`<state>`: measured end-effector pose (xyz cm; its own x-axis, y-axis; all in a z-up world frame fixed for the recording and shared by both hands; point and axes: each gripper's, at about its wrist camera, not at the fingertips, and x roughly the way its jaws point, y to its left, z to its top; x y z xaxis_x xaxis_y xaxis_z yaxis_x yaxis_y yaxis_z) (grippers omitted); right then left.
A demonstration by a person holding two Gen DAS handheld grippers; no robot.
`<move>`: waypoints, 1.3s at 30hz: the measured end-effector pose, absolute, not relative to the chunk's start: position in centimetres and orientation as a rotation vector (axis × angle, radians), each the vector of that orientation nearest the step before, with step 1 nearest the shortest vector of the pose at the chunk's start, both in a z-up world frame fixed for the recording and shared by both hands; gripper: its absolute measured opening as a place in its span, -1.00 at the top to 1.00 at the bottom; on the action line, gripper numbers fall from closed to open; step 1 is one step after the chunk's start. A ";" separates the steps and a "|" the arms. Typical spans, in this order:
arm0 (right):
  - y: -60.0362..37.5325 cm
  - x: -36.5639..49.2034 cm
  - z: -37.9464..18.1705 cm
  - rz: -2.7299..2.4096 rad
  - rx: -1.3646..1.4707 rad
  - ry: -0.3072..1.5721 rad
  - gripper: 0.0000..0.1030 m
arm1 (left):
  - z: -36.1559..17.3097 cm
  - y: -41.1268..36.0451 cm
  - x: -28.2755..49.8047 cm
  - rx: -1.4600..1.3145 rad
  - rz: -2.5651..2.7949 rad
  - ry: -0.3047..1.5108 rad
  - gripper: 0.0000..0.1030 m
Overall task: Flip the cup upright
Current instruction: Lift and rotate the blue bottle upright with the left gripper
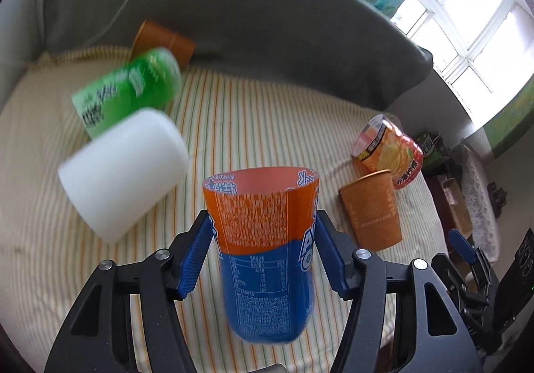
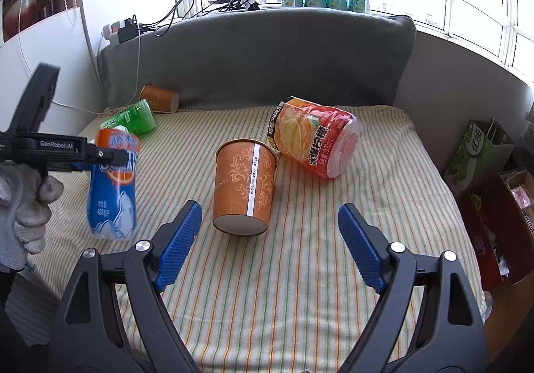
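The left hand-held gripper (image 1: 263,233) is clamped on the orange-and-blue cup (image 1: 267,249), held mouth-up above the striped bed (image 2: 300,289) and not yet set down, while the right hand-held gripper (image 2: 270,243) stands apart, empty.

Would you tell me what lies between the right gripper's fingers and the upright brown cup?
Only bare striped cloth, per the right wrist view, separates right gripper and cup.
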<state>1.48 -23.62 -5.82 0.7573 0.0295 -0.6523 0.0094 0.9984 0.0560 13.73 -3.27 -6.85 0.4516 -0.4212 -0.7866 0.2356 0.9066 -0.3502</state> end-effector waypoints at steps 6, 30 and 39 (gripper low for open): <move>-23.6 1.5 -6.0 0.014 0.060 0.718 -0.68 | -6.4 -5.2 12.8 -0.082 -0.386 0.934 -0.17; -24.1 1.4 -6.3 0.010 0.087 0.727 -0.68 | -6.2 -8.0 11.3 0.094 -0.348 0.765 -0.17; -24.3 1.3 -6.3 0.003 0.098 0.726 -0.68 | -6.3 -8.3 12.2 0.095 -0.362 0.758 -0.20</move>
